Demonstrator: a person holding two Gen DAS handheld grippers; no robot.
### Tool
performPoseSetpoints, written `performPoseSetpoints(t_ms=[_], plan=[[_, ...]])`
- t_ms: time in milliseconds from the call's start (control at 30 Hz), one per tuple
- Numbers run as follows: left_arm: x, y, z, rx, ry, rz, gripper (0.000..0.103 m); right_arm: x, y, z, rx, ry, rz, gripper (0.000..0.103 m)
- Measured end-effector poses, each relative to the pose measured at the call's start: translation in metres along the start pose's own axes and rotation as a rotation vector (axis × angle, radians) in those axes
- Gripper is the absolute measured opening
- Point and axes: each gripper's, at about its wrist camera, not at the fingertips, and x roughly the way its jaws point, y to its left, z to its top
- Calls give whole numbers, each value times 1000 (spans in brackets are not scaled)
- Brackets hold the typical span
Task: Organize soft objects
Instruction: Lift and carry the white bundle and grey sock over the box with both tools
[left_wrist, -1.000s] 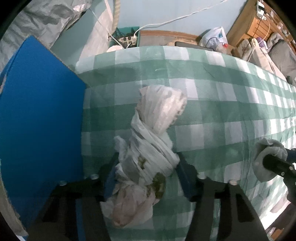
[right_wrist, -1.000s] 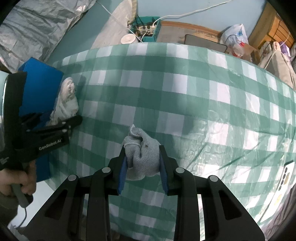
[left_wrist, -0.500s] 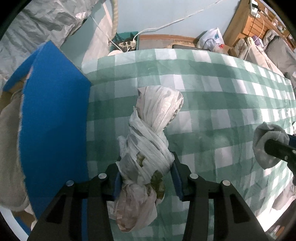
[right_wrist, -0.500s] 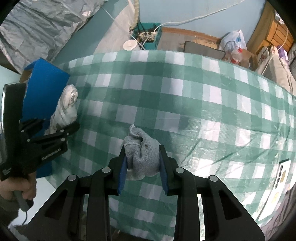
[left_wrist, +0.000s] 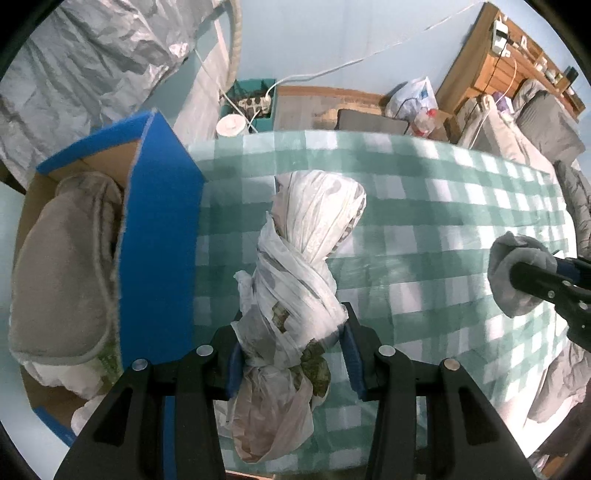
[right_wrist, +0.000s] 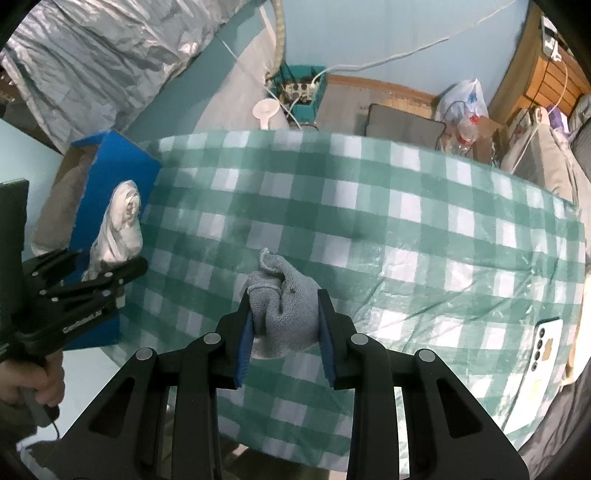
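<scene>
My left gripper (left_wrist: 291, 350) is shut on a knotted white plastic bag bundle (left_wrist: 295, 280) and holds it above the green checked tablecloth (left_wrist: 443, 206). In the right wrist view the same bundle (right_wrist: 120, 229) hangs beside the blue box, with the left gripper (right_wrist: 107, 280) around it. A small grey knitted cloth (right_wrist: 284, 310) is pinched between the blue pads of my right gripper (right_wrist: 286, 325), lifted over the tablecloth (right_wrist: 406, 229). From the left wrist view, that grey cloth (left_wrist: 517, 269) shows at the right edge.
A blue cardboard box (left_wrist: 159, 236) stands off the table's left side; a grey cushion (left_wrist: 59, 273) and white bags lie in it. A white phone (right_wrist: 546, 343) rests near the table's right edge. Beyond the table are a power strip, bags and furniture.
Both grippers have risen with their loads, so the table looks smaller and farther. The left jaws closed in on the bundle. The blue box's inside has come into view.
</scene>
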Motion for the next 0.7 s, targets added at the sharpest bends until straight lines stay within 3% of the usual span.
performPoseSetpoints(t_ms=[700], plan=[[-80, 13, -21, -23, -117, -49, 46, -48, 47, 13, -81, -84, 68, 29]])
